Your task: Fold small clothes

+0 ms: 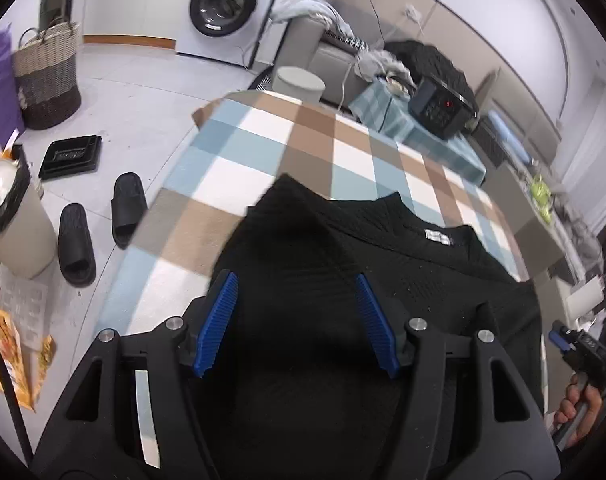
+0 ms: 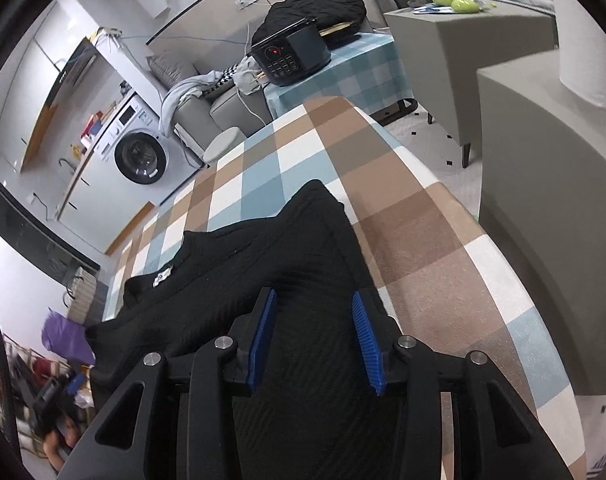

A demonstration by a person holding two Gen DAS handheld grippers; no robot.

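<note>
Black knit garment point(image 1: 383, 248), one item, lies spread on the checked bench point(image 1: 263, 152), white neck label facing up. Left gripper point(image 1: 297, 280) sits over the garment's edge, its two blue fingers point(image 1: 219, 320) apart with fabric between and beneath them; actual contact cannot be told. Right gripper point(image 2: 313, 298) likewise, two blue fingers point(image 2: 365, 340) apart above the cloth. Two black slippers point(image 1: 99, 224) rest on the floor; one washing machine point(image 1: 227, 4) stands behind.

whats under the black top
The black top lies on the checked tablecloth, which shows all round its far edge. Anything beneath the garment itself is covered.
</note>
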